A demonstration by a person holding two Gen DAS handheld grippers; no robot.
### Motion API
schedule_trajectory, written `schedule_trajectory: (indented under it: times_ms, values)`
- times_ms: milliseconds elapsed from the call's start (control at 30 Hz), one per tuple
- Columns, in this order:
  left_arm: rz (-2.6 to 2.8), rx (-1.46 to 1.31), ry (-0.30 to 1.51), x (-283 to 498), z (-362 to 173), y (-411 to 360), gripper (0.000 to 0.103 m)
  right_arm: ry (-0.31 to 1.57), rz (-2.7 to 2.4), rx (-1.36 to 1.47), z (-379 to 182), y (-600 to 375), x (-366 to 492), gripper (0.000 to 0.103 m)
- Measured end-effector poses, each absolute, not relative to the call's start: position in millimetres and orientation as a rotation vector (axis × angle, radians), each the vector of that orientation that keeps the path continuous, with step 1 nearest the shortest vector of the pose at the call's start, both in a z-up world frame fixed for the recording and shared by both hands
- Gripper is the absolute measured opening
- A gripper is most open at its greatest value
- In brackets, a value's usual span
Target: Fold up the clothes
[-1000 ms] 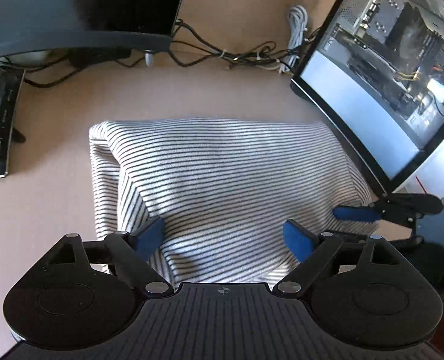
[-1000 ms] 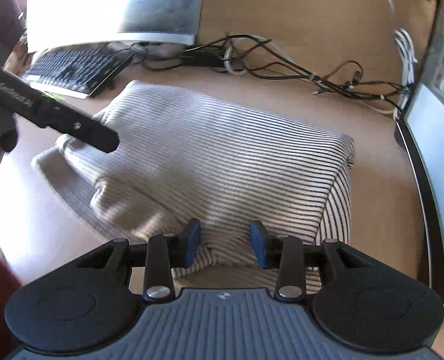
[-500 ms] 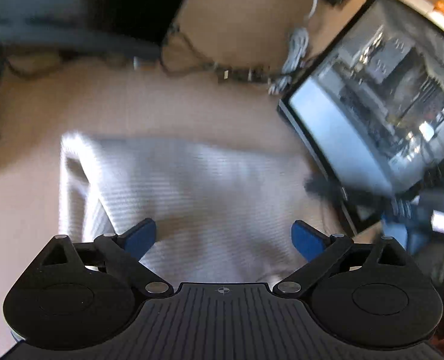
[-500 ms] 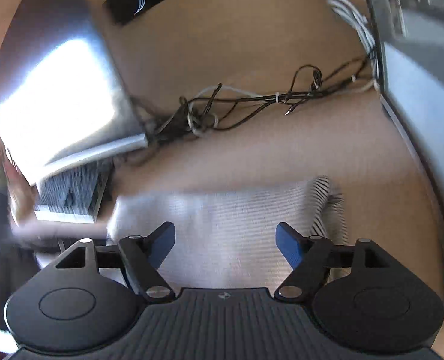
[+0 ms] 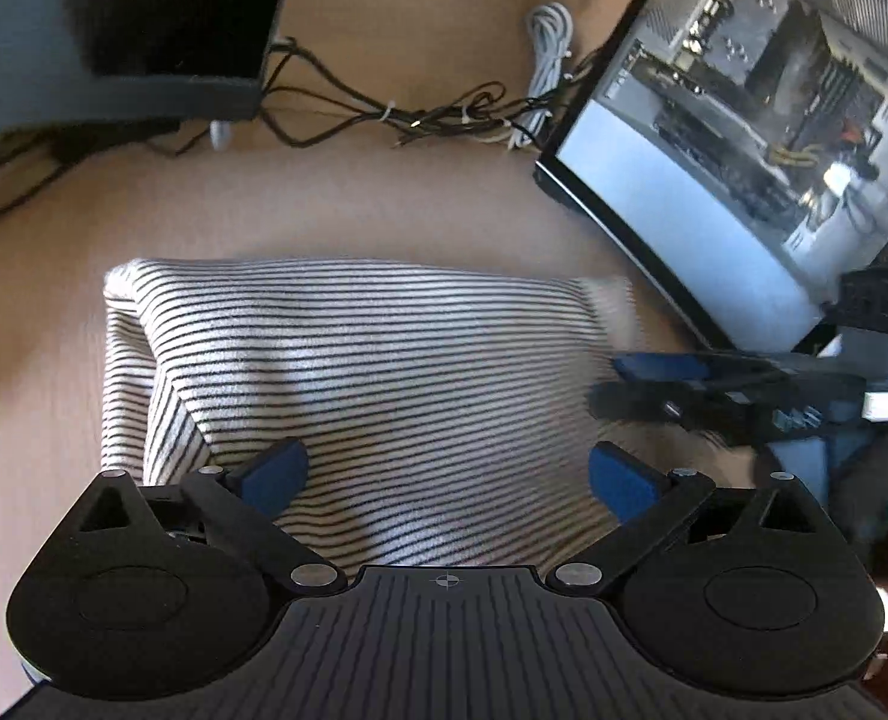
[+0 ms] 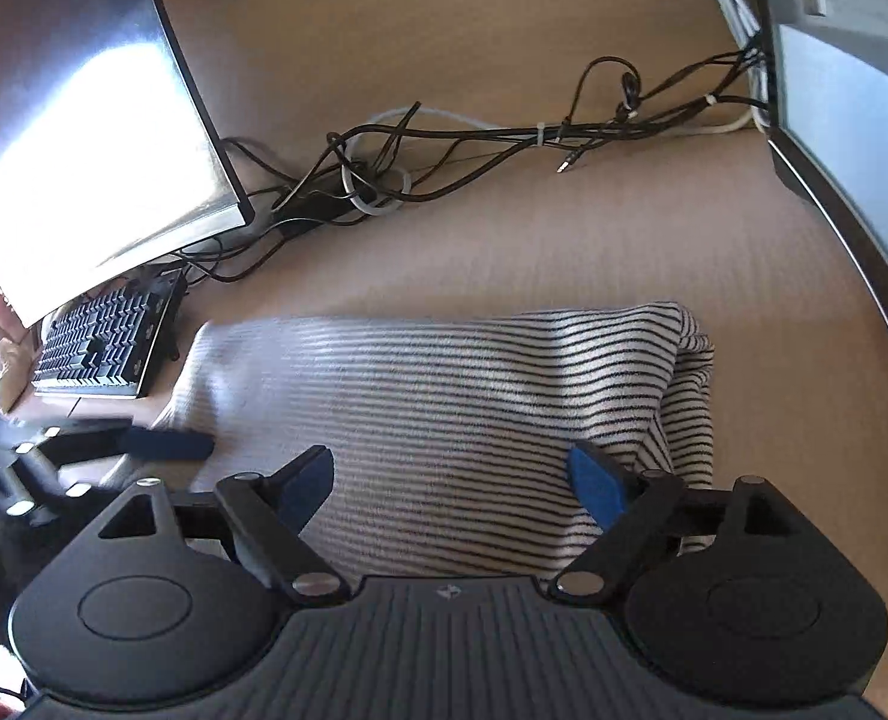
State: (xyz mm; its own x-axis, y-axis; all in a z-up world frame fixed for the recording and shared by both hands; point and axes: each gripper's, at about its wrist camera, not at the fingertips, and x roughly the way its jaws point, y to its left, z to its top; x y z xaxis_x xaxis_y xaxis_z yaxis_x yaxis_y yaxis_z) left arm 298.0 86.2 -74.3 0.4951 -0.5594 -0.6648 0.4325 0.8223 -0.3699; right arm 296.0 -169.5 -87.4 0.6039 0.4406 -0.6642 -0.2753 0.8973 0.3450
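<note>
A white garment with thin black stripes [image 5: 372, 372] lies folded into a thick rectangle on the wooden desk; it also shows in the right wrist view [image 6: 474, 396]. My left gripper [image 5: 444, 480] is open and empty, hovering over the garment's near edge. My right gripper [image 6: 453, 483] is open and empty above the near edge too. The right gripper shows blurred at the garment's right side in the left wrist view [image 5: 684, 384]. The left gripper shows at the left in the right wrist view [image 6: 144, 444].
A monitor [image 5: 744, 138] stands at the right of the garment and another monitor [image 6: 84, 138] at the left. A tangle of black and white cables [image 6: 474, 144] lies behind the garment. A black keyboard [image 6: 96, 348] lies at the far left.
My right gripper opened from nearly shut and let go of the garment's near edge. Both grippers swung up and back over the garment. The garment lies as before.
</note>
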Motion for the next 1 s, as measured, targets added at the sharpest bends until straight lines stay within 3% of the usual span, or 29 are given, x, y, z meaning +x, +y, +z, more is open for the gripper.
schedule_trajectory:
  times_ms: [300,533,700,1000]
  values:
    - [-0.531,-0.086,0.845,328,-67,77,0.103,0.883,0.474,0.285,-77,-160,257,0.089]
    - [-0.485,-0.185,0.881,296,-52,96,0.103,0.727,0.387,0.103,-41,-164,254,0.097]
    - [-0.508,-0.273,0.943,284,-67,104,0.100,0.748,0.346,-0.053,-60,-160,271,0.086]
    - [-0.524,-0.220,0.922,309,-77,98,0.096,0.786,0.322,-0.140,-80,-159,263,0.085]
